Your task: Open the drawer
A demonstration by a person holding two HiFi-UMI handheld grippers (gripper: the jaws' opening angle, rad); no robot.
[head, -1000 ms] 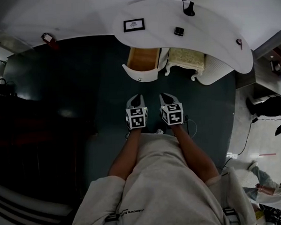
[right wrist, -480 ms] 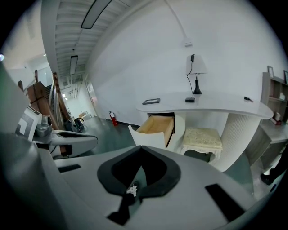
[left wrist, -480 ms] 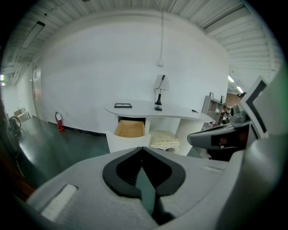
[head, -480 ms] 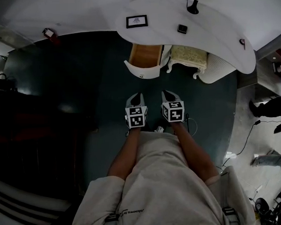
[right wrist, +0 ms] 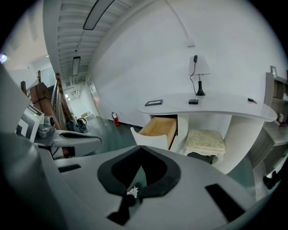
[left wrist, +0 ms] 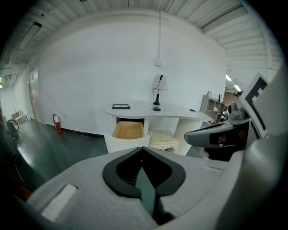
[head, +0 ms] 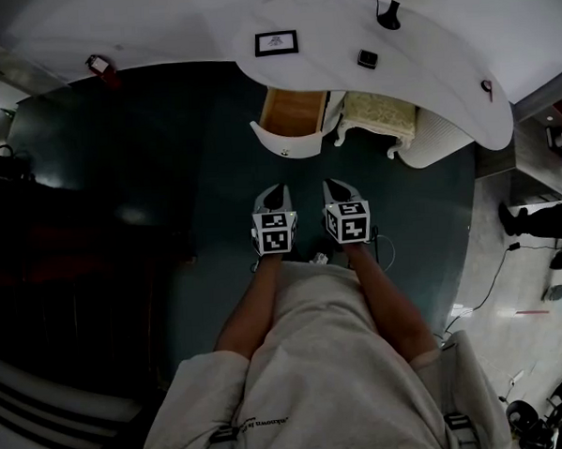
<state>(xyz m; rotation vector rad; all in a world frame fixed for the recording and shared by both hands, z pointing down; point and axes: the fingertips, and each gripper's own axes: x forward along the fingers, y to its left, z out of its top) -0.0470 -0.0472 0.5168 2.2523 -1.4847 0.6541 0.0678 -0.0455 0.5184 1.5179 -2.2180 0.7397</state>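
Observation:
The drawer [head: 290,124] stands pulled out from under the white curved desk [head: 423,61], showing its bare wooden inside [left wrist: 128,129] [right wrist: 158,126] and a white front panel with a small knob. Both grippers hang side by side over the dark green floor, well short of the drawer. My left gripper [head: 273,195] [left wrist: 142,150] is shut with nothing between its jaws. My right gripper [head: 338,190] [right wrist: 141,150] is also shut and empty; the tips meet in its own view.
A cream cushioned stool [head: 377,116] sits under the desk, right of the drawer. On the desk are a framed plaque [head: 276,43], a small dark box [head: 367,58] and a lamp [head: 388,16]. A red fire extinguisher [head: 99,67] stands by the left wall. Cables lie on the floor at right.
The grippers stay where they were, shut. The drawer remains pulled out. The head view shifted slightly, and a person at the far right edge moved.

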